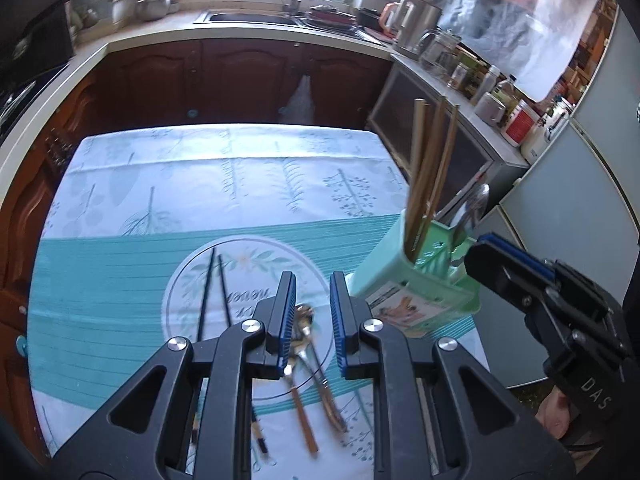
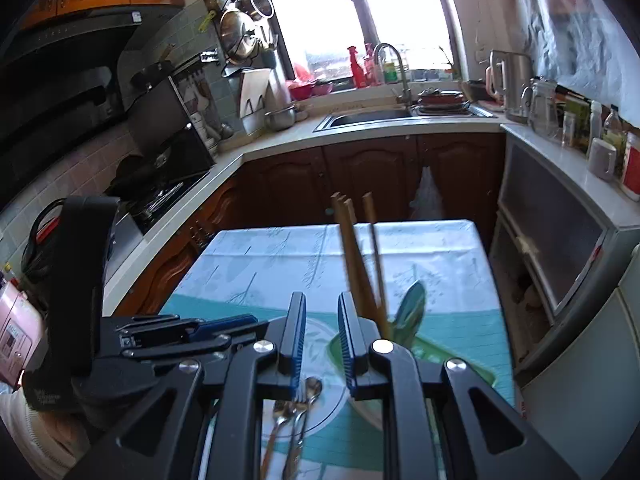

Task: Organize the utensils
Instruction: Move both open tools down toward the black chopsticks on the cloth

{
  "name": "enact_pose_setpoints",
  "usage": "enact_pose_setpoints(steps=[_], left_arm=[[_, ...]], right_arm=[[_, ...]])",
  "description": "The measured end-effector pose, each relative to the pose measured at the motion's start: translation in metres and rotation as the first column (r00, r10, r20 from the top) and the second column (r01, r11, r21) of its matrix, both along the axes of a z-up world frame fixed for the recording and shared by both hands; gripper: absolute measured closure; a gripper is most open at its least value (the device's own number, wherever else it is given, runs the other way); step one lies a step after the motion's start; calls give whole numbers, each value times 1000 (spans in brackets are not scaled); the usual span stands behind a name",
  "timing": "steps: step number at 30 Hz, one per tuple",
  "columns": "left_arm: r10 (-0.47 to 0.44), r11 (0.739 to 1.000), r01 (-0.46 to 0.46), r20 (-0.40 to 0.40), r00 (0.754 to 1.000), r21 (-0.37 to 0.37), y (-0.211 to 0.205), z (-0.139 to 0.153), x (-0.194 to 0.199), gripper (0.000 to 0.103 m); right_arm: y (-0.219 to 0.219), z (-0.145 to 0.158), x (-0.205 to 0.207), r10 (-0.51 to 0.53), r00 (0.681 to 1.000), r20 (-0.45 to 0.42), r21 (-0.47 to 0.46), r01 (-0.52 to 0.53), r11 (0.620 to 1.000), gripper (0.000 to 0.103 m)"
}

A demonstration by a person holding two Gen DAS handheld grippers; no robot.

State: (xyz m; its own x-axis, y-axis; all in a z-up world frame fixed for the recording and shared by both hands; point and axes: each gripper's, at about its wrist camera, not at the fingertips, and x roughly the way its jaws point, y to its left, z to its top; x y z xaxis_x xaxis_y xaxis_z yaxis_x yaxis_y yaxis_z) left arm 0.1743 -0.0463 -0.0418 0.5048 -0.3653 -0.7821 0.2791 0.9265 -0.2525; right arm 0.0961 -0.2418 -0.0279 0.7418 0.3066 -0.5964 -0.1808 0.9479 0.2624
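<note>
The left gripper point(image 1: 313, 312) hangs slightly parted and holds nothing, directly above the loose cutlery point(image 1: 306, 360) on the tablecloth point(image 1: 120, 280). Black chopsticks point(image 1: 212, 292) lie just to its left. To its right the right gripper point(image 2: 322, 336), jaws also narrowly apart and empty, sits beside the green utensil holder point(image 1: 416, 280) with wooden chopsticks point(image 1: 428, 176).

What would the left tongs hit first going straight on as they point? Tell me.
Most likely the loose cutlery lying on the tablecloth: it sits right between the open left tongs. Depth is unclear, so they may still be above it.
</note>
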Motion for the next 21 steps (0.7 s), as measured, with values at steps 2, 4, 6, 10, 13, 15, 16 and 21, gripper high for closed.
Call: enact_pose_setpoints(steps=[2,4,6,10,13,15,16,21], left_arm=[[17,1000,-17,-2,1000,7,11,-2,-6,89],[33,999,-33,-4,999,15,25,-6,-14,88],[52,998,-52,-7,999,24,37,-9,-21,88],[91,995,-89,-36,995,39,61,-19,-31,88],[114,992,-111,-64,991,60,76,-30,-31,87],[129,989,-123,-78,989,79,84,-37,-29,85],[134,988,-127,-86,987,88,87,-41,-28,83],[168,983,-153,-152,974,102,104,-66,-14,54]], right_arm=[[5,-3,-4,6,1000,-11,-2,-6,1000,87],[12,-6,-8,14,1000,-23,-1,-14,1000,87],[18,-11,-13,20,999,-35,10,-20,1000,87],[27,-20,-19,38,997,-65,41,-35,999,87],[36,-30,-23,49,994,-99,48,-44,998,87],[42,-38,-23,64,989,-129,55,-58,997,87],[45,-43,-23,72,987,-147,57,-65,996,87],[58,-58,-17,97,971,-219,55,-87,995,86]])
